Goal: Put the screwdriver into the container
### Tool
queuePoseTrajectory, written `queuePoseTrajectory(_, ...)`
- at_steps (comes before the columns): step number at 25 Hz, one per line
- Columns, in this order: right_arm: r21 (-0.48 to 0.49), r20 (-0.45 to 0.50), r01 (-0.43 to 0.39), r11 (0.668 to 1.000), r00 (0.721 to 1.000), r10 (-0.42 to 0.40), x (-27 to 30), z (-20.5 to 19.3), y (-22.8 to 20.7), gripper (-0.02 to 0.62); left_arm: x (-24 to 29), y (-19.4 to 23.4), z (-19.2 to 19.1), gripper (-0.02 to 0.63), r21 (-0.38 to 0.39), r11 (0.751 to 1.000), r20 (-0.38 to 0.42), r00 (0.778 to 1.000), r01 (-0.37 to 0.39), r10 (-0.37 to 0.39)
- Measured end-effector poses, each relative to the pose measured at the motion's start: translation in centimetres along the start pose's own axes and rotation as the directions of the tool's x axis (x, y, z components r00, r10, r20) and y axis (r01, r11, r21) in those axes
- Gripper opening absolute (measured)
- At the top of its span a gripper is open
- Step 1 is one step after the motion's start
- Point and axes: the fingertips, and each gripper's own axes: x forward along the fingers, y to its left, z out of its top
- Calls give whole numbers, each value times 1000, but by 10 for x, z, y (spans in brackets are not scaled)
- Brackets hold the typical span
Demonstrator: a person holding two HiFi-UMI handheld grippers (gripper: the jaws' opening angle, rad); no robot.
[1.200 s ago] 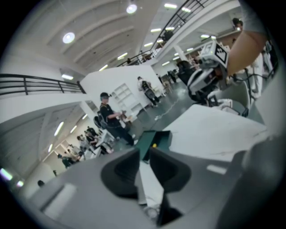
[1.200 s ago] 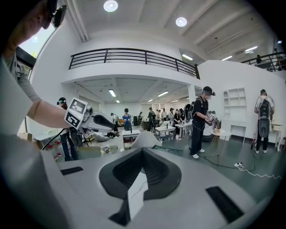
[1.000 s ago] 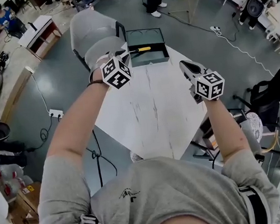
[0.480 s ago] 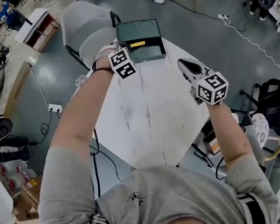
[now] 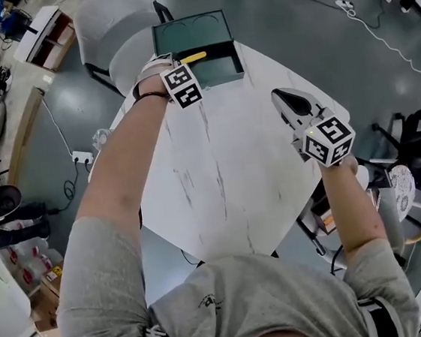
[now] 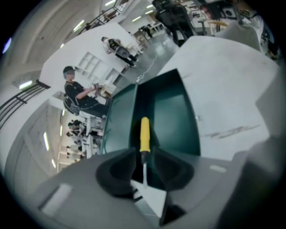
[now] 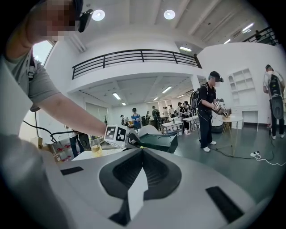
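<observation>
One screwdriver (image 6: 144, 134) between opening jaws of left gripper (image 6: 144, 155)

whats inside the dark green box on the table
Inside the dark green rectangular container, a yellow-handled screwdriver, its metal shaft between the left gripper's opening fingers; nothing else shows. The fingers cover the near end.

The dark green rectangular container (image 5: 191, 34) stands at the far end of the white marbled table (image 5: 227, 177), with a grey padded chair (image 5: 115, 24) behind it to the left. The yellow-handled screwdriver (image 5: 194, 56) reaches over the container's inside, its shaft between the opening jaws of the left gripper (image 6: 144, 156). The right gripper (image 5: 281, 95) hangs well apart, over the table's right side.
</observation>
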Motion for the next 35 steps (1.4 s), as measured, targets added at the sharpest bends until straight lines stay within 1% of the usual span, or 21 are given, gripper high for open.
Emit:
queuePoseTrajectory(4, 9, 4, 9, 1000, 1000, -9, -3, -8, -8, 8, 14, -2, -1, 126, 19, 1000, -35, 999, 2, -1)
queuePoseTrajectory(7, 22, 9, 15, 1000, 1000, -15, -2, -11, -12, 8, 25, -5, -1, 124, 50, 999, -54, 999, 3, 0)
queuePoseTrajectory(10, 17, 3, 16, 1000, 1000, -16, 0, -15, -12, 8, 33, -6, -1, 106, 66, 998, -68, 998, -2, 6)
queuePoseTrajectory(13, 20, 0, 23, 1000, 1000, -23, 0, -17, -15, 8, 38, -6, 0, 86, 101, 995, -78, 997, -15, 23)
queuePoseTrajectory(16, 21, 1, 30, 999, 1000, -30, 1, -17, -18, 8, 41, -5, 3, 81, 117, 993, -83, 996, -5, 15)
queuePoseTrajectory(20, 18, 1, 28, 999, 1000, -28, 2, -15, -19, 8, 43, -8, 14, 80, 152, 988, -65, 998, -3, 13)
queuePoseTrajectory(27, 11, -7, 18, 1000, 1000, -18, 6, -15, -18, 8, 51, -19, 12, 89, 109, 993, -69, 997, 41, -34)
queuePoseTrajectory(31, 12, -11, 19, 1000, 1000, -18, 5, -13, -15, 8, 44, -16, 11, 107, 93, 995, -55, 998, 32, -27)
queuePoseTrajectory(35, 7, -7, 18, 1000, 1000, -18, 6, -6, -9, 8, 29, -6, 10, 107, 50, 999, -26, 999, 19, -18)
